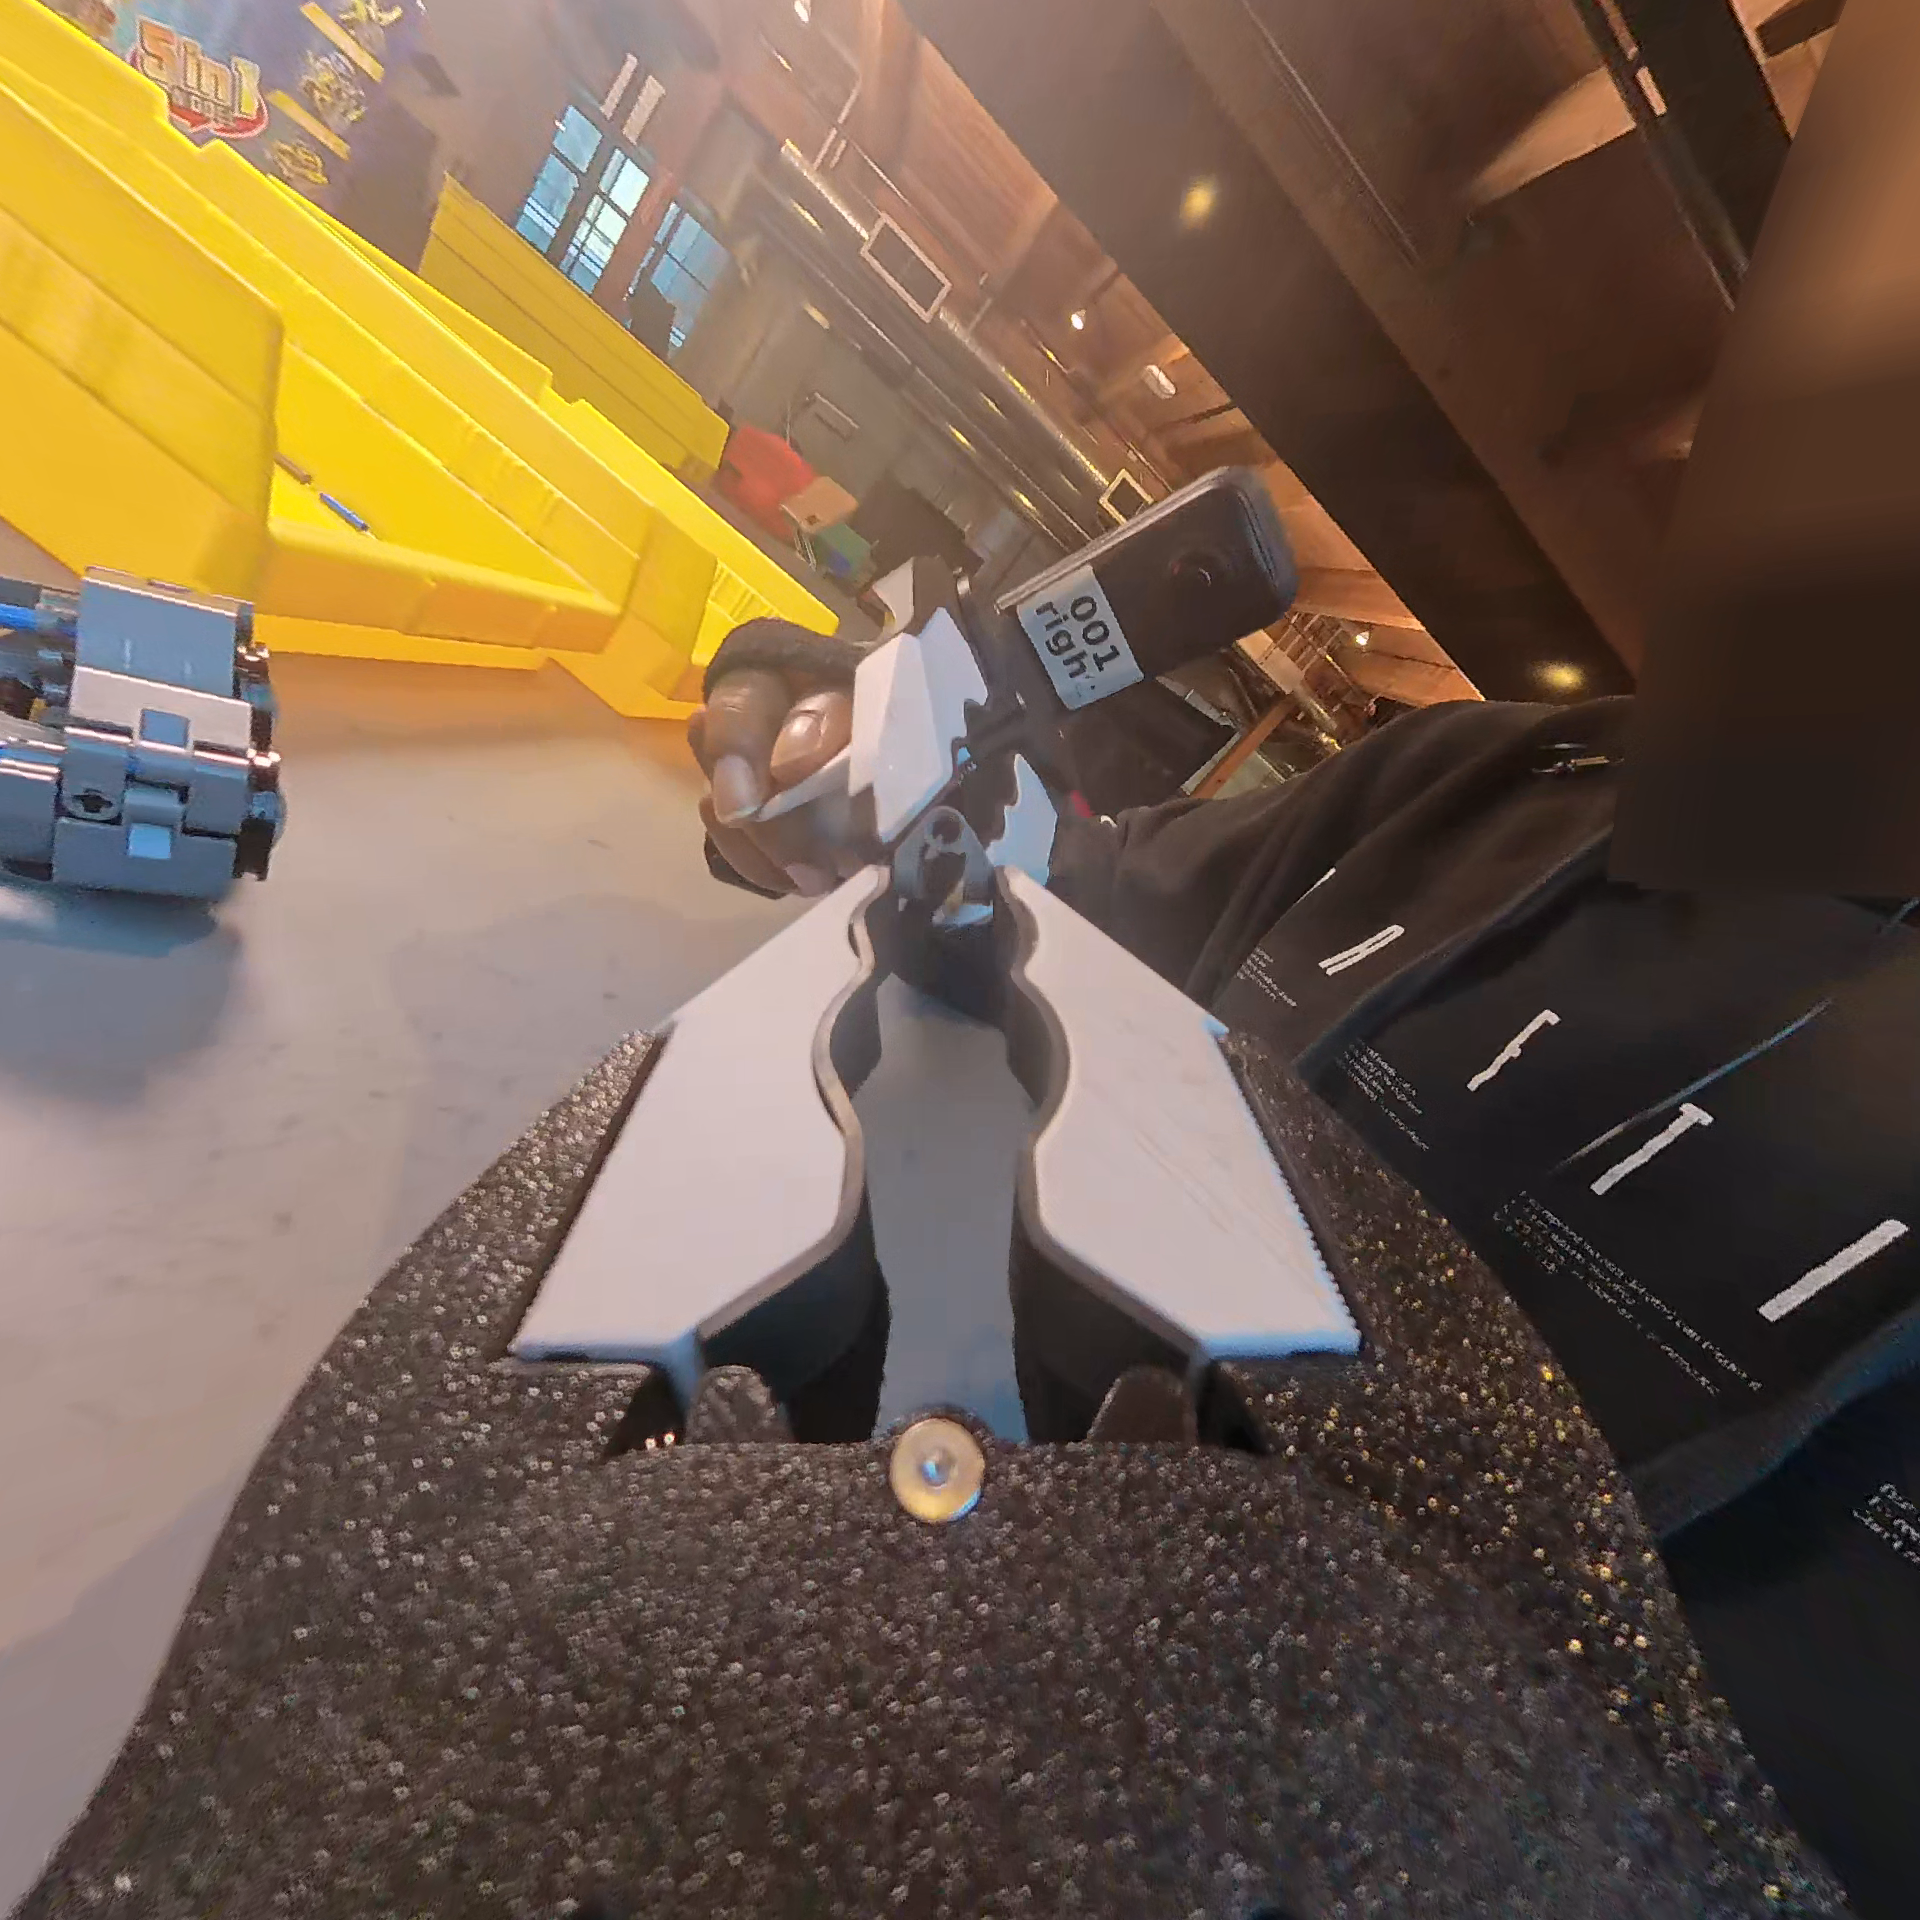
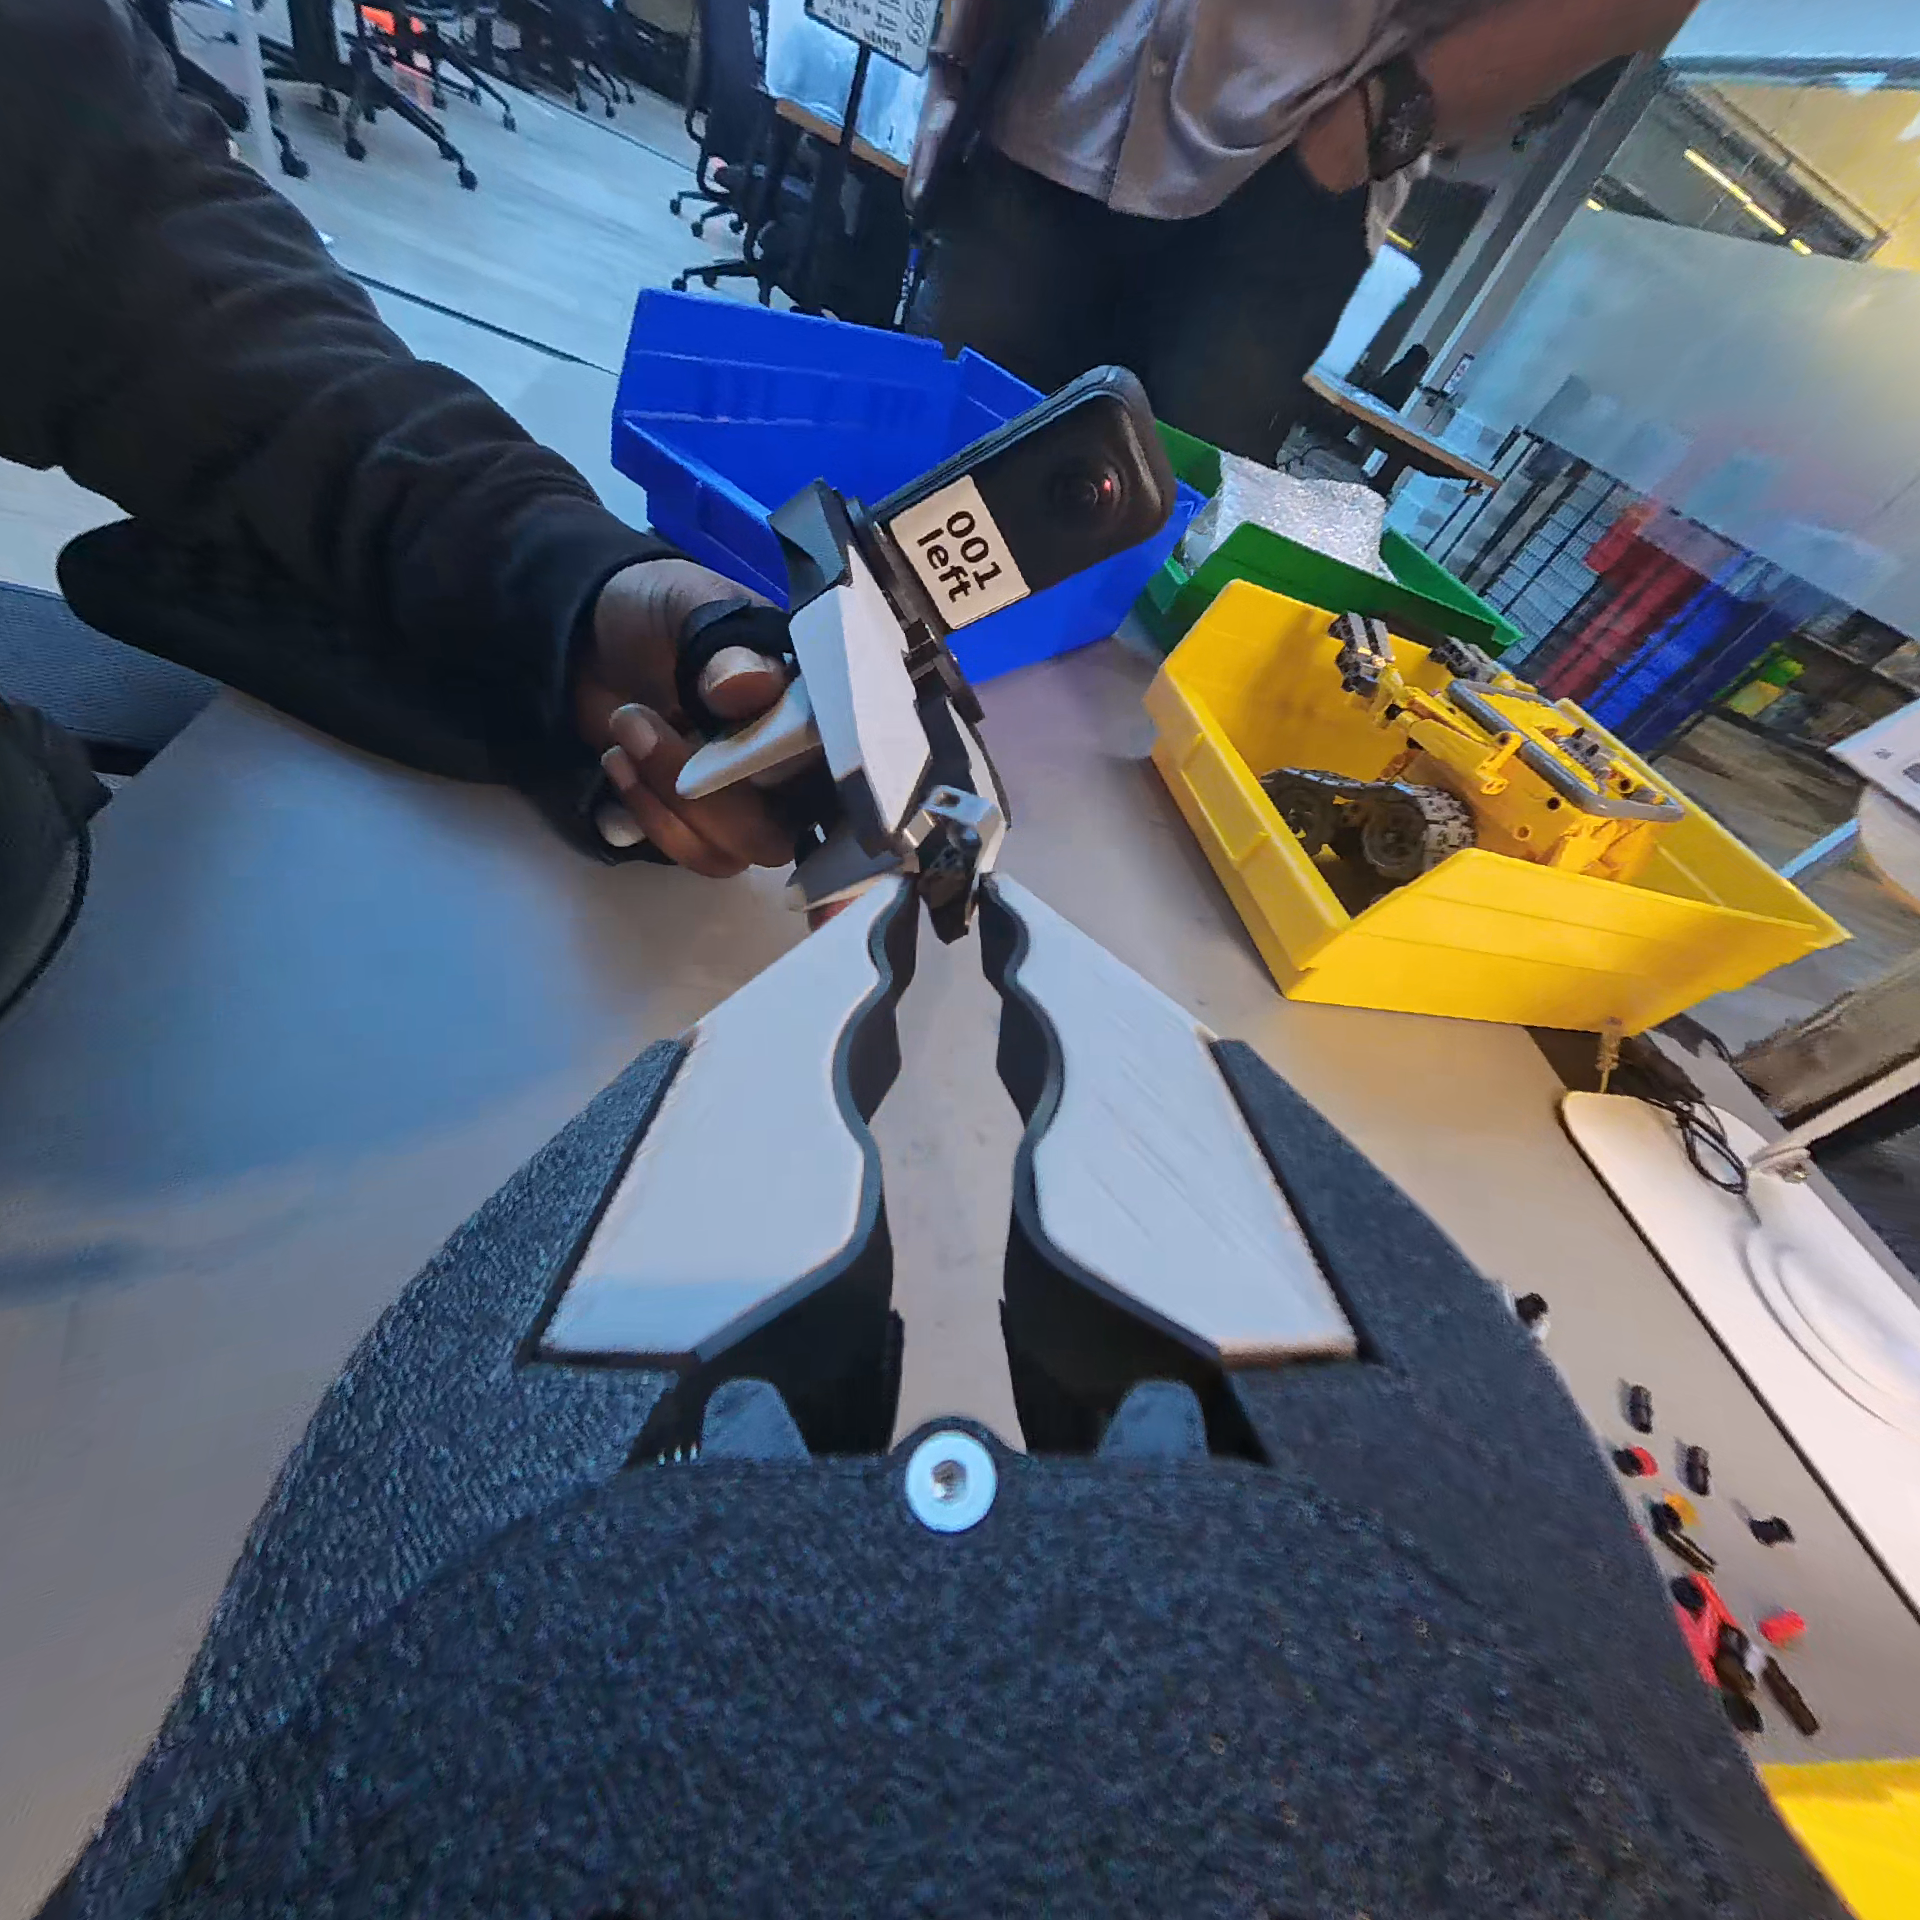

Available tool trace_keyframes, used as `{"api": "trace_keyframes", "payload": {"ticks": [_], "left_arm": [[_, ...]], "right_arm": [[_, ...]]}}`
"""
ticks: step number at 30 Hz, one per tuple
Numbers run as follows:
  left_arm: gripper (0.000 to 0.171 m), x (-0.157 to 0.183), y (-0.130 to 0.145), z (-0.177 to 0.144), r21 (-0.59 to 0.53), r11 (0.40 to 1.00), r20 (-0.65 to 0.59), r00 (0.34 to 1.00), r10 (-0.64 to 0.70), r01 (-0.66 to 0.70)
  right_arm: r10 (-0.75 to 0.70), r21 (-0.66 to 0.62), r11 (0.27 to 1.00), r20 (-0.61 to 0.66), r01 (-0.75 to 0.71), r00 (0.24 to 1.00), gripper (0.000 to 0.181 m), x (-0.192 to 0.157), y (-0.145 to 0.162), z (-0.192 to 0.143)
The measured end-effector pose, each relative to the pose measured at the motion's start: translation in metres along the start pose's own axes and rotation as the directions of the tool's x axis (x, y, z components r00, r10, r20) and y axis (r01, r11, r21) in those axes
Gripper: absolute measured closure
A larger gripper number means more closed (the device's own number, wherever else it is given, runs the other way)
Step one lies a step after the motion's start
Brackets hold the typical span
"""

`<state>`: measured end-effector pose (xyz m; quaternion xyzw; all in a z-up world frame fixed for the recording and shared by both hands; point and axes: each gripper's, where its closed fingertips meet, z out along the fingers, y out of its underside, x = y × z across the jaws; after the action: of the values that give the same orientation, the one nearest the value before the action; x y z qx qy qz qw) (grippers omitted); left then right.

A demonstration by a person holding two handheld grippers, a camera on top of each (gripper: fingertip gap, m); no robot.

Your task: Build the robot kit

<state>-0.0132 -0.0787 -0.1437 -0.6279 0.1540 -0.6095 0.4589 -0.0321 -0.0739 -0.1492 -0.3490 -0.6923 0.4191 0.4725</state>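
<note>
- Left wrist view: my left gripper (image 1: 943,902) reaches forward over a grey table (image 1: 312,1091), its two pale fingers drawn together at the tips around a small grey and black brick-built part (image 1: 940,868).
- My right gripper (image 1: 961,831) faces it from the far side and meets the same part; from here I cannot tell how its jaws stand. My right hand (image 1: 774,774) squeezes its handle, and a black camera (image 1: 1164,597) with a white sticker sits on top of it.
- To the left on the table lies a grey brick-built model (image 1: 135,738), well apart from the grippers. Behind it stand yellow plastic bins (image 1: 260,416).
- On the right is my black garment (image 1: 1558,1039) with white print.

- Right wrist view: my right gripper (image 2: 948,891) points forward with its fingers closed to a narrow gap, pinching the small dark part (image 2: 951,873) at the tips.
- My left gripper (image 2: 951,831) comes in from above and left and touches the same part; its jaws are too hidden to judge. My left hand (image 2: 675,727), in a black sleeve, holds its handle, and it carries a black camera (image 2: 1049,488) with a white sticker.
- The part is held above the table (image 2: 312,987), between the two grippers.
- To the right sits a yellow bin (image 2: 1455,935) holding a yellow tracked brick-built vehicle (image 2: 1455,769). Behind are a blue bin (image 2: 790,416) and a green bin (image 2: 1320,571).
- Small black and red loose pieces (image 2: 1704,1621) lie on the table at lower right, beside a white base (image 2: 1766,1299) with a cable.
- A standing person (image 2: 1143,156) is beyond the bins.
</note>
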Motion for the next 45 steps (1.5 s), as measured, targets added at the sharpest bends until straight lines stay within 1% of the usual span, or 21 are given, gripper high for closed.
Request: {"api": "trace_keyframes", "payload": {"ticks": [2, 5, 8, 10, 13, 17, 20, 22, 25, 28, 30, 32, 36, 39, 42, 45], "left_arm": [[0.155, 0.001, 0.001, 0.000, -0.011, 1.000, -0.009, 1.000, -0.011, 0.011], [0.155, 0.002, 0.004, 0.002, -0.031, 1.000, -0.010, 1.000, 0.000, 0.000], [0.155, 0.005, 0.008, 0.003, -0.057, 0.998, -0.036, 0.999, -0.011, 0.009], [0.155, 0.008, 0.013, 0.004, -0.091, 0.996, -0.043, 0.999, 0.001, -0.005], [0.155, 0.014, 0.025, 0.007, -0.161, 0.987, -0.078, 0.997, -0.003, -0.010], [0.155, 0.023, 0.042, 0.011, -0.256, 0.967, -0.124, 0.992, -0.015, -0.018], [0.156, 0.027, 0.049, 0.013, -0.295, 0.955, -0.138, 0.990, 0.001, -0.042], [0.156, 0.026, 0.047, 0.013, -0.282, 0.958, -0.127, 0.992, 0.020, -0.056], [0.155, 0.019, 0.036, 0.010, -0.224, 0.970, -0.085, 0.994, 0.074, -0.091], [0.155, 0.013, 0.020, 0.006, -0.144, 0.980, -0.031, 0.991, 0.132, -0.135], [0.156, 0.010, 0.008, 0.003, -0.087, 0.982, 0.008, 0.985, 0.170, -0.169], [0.156, 0.008, 0.000, -0.001, -0.056, 0.976, 0.045, 0.976, 0.215, -0.212], [0.155, 0.007, -0.003, -0.002, -0.063, 0.941, 0.109, 0.935, 0.336, -0.331], [0.156, 0.008, -0.004, -0.001, -0.069, 0.924, 0.124, 0.915, 0.383, -0.377], [0.156, 0.009, -0.004, -0.001, -0.075, 0.909, 0.131, 0.899, 0.417, -0.410], [0.155, 0.011, -0.004, 0.000, -0.081, 0.891, 0.140, 0.880, 0.454, -0.447]], "right_arm": [[0.001, 0.003, 1.000, 0.015, -0.001, 1.000, 0.176, 0.000, 0.000, -0.002], [0.008, 0.003, 1.000, 0.051, -0.008, 0.999, 0.176, -0.003, 0.000, -0.004], [0.018, 0.016, 1.000, 0.093, -0.020, 0.996, 0.176, -0.007, -0.001, -0.006], [0.028, 0.014, 0.999, 0.130, -0.030, 0.991, 0.176, -0.011, -0.001, -0.008], [0.070, 0.011, 0.997, 0.233, -0.075, 0.970, 0.176, -0.023, -0.001, -0.012], [0.140, -0.008, 0.989, 0.375, -0.147, 0.916, 0.176, -0.040, 0.001, -0.020], [0.166, -0.026, 0.985, 0.437, -0.172, 0.884, 0.176, -0.048, 0.001, -0.023], [0.170, -0.025, 0.984, 0.426, -0.176, 0.888, 0.176, -0.047, 0.000, -0.023], [0.184, -0.007, 0.981, 0.354, -0.194, 0.917, 0.175, -0.035, -0.001, -0.018], [0.215, 0.019, 0.973, 0.304, -0.232, 0.928, 0.164, -0.023, -0.006, -0.016], [0.236, 0.028, 0.967, 0.286, -0.254, 0.929, 0.161, -0.019, -0.007, -0.016], [0.262, 0.040, 0.959, 0.265, -0.282, 0.928, 0.157, -0.015, -0.008, -0.015], [0.303, 0.056, 0.944, 0.238, -0.324, 0.923, 0.155, -0.011, -0.010, -0.010], [0.330, 0.068, 0.933, 0.231, -0.353, 0.915, 0.161, -0.007, -0.012, -0.010], [0.334, 0.066, 0.933, 0.209, -0.354, 0.919, 0.160, -0.004, -0.010, -0.009], [0.344, 0.070, 0.927, 0.224, -0.367, 0.912, 0.161, -0.006, -0.012, -0.009]]}}
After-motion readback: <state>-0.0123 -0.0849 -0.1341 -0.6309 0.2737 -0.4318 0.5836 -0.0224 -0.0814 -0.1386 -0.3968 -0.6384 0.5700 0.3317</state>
